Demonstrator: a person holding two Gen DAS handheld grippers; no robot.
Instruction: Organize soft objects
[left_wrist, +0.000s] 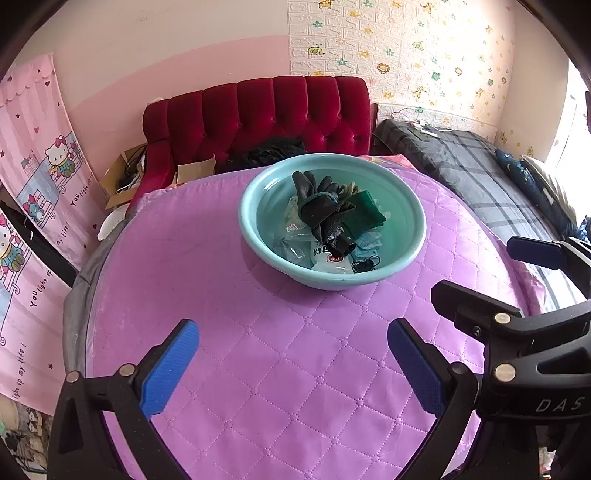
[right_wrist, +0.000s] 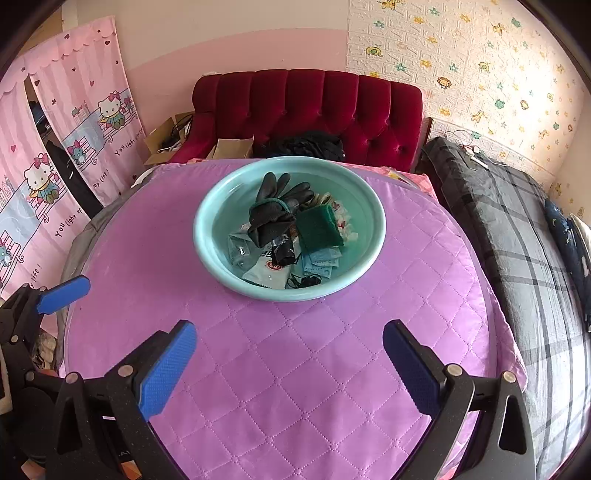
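A teal basin (right_wrist: 207, 236) of soft odds and ends sits toward the far side of the purple quilted tabletop (right_wrist: 295, 369).

Inside it, black gloves (right_wrist: 271, 218) lie heaped on top, a green sponge (right_wrist: 318, 226) just beside them, blue face masks (right_wrist: 320, 260) and clear packets underneath. Both grippers hang near the front edge, well apart from the basin: the left gripper (left_wrist: 293, 363) and the right gripper (right_wrist: 290, 363) each have their blue-padded fingers spread wide, holding nothing. A red tufted sofa (right_wrist: 332, 99) stands behind.
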